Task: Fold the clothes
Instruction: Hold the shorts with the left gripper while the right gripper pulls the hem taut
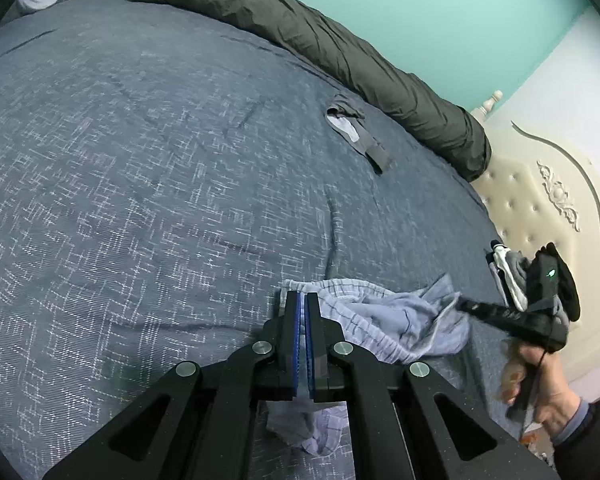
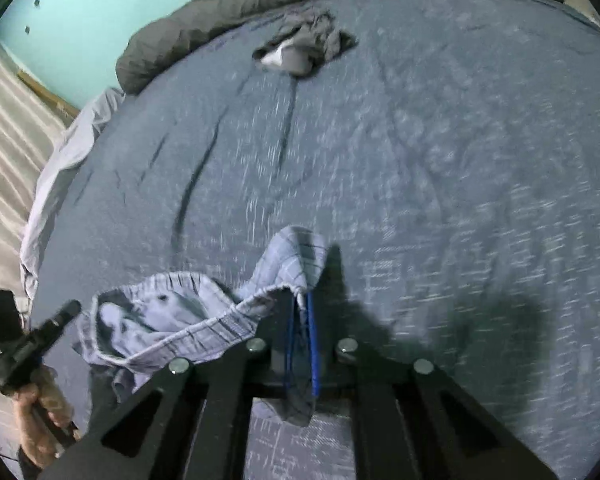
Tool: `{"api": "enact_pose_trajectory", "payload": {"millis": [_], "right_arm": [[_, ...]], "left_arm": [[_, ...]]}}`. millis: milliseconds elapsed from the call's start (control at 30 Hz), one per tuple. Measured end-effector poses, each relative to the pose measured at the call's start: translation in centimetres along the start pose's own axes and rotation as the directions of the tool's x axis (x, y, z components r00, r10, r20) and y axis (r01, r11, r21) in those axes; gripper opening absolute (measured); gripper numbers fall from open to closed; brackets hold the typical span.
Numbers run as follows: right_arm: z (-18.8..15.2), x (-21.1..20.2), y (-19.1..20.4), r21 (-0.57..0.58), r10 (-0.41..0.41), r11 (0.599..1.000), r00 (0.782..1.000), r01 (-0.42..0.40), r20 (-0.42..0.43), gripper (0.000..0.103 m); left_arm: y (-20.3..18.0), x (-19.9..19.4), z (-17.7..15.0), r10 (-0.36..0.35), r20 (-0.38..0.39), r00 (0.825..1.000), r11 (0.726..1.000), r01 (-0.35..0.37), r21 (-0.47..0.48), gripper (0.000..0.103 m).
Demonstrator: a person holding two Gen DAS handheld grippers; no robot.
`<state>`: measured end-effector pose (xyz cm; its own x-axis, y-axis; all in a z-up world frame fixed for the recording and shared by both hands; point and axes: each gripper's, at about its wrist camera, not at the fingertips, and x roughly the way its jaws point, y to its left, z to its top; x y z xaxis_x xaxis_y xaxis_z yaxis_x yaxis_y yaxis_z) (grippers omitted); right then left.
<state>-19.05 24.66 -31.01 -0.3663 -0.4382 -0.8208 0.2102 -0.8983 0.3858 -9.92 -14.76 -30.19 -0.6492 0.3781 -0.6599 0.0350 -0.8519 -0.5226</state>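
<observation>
A pair of light blue checked shorts (image 1: 384, 320) lies crumpled on the blue bedcover (image 1: 140, 160). My left gripper (image 1: 303, 295) is shut, with the waistband pinched between its blue pads and cloth hanging below them. In the right wrist view my right gripper (image 2: 300, 298) is shut on another part of the shorts (image 2: 168, 312), and a fold droops between its fingers. The waistband runs from there towards the left gripper (image 2: 73, 307), which a hand (image 2: 40, 412) holds at the left edge. The right gripper (image 1: 463, 303) meets the cloth at the right of the left wrist view.
A dark grey garment with a white patch (image 1: 354, 130) (image 2: 300, 50) lies farther up the bed. A long dark grey rolled quilt (image 1: 320, 40) (image 2: 220, 4) lines the far edge by the teal wall. More clothes (image 1: 508, 276) sit near the cream headboard (image 1: 540, 200).
</observation>
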Motion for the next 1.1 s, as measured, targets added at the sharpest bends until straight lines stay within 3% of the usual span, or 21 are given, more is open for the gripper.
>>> {"api": "enact_pose_trajectory", "payload": {"millis": [67,200,267,400,567,1100], "right_arm": [[0.1,-1.8,-0.1,0.003,-0.012,1.0,1.0,0.012,0.02,0.006],[1.0,-2.7,-0.4,-0.023,-0.061,0.998,0.998,0.062,0.029,0.006],[1.0,-2.9,-1.9,-0.017,-0.086,0.996,0.996,0.086,0.037,0.006],[-1.0,-1.3,-4.0,0.001,-0.099,0.995,0.994,0.099,-0.052,0.006],[-3.0,-1.0,-5.7,0.096,-0.041,0.995,0.999,0.04,0.012,0.006],[-3.3,-0.2,-6.2,0.092,0.042,0.995,0.999,-0.045,0.034,0.006]], "left_arm": [[-0.1,0.0,0.0,-0.003,0.0,1.0,1.0,0.003,0.004,0.002],[-0.7,0.4,-0.1,-0.033,-0.021,0.999,0.999,0.033,0.022,0.017],[-1.3,0.8,-0.2,-0.049,-0.034,0.998,0.998,0.05,0.037,0.019],[-2.9,2.2,-0.4,-0.063,-0.07,0.996,0.995,0.068,0.073,0.02],[-5.0,4.4,-0.9,-0.037,-0.115,0.993,0.988,0.053,0.143,0.021],[-9.9,9.4,-2.7,-0.005,-0.259,0.966,0.953,0.083,0.291,0.021]]}}
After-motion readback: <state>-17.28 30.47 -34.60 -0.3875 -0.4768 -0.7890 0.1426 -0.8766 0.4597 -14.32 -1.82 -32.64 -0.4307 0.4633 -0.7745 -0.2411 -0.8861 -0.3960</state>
